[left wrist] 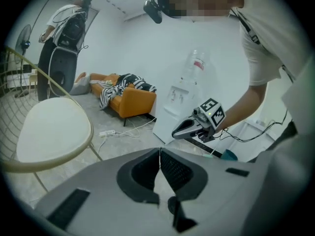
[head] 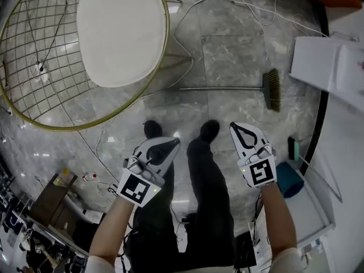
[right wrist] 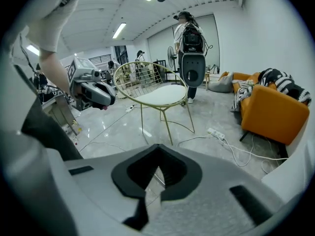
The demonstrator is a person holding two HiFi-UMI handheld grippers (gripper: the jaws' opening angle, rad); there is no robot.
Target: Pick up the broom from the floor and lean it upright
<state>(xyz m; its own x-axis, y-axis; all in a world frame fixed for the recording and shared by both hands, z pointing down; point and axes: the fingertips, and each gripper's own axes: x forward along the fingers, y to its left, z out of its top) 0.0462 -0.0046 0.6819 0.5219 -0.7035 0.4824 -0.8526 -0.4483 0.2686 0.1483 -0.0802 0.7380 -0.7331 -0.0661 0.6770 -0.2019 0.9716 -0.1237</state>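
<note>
Two closed, empty claws, left claw [head: 170,145] and right claw [head: 236,129]. The broom [head: 227,88] lies flat on the floor [head: 227,50] ahead. We reckon it's light and stiff, so we grip the slim handle [head: 205,88] near mid-length.

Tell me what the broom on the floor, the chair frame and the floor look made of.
Broom: thin grey handle with a dull sheen, likely metal; bristles olive-brown, straw or plastic, unclear. Chair frame: slim gold-coloured wire and tube, probably painted or plated metal. Floor: grey veined tiles with glossy reflections, polished stone or ceramic.
</note>
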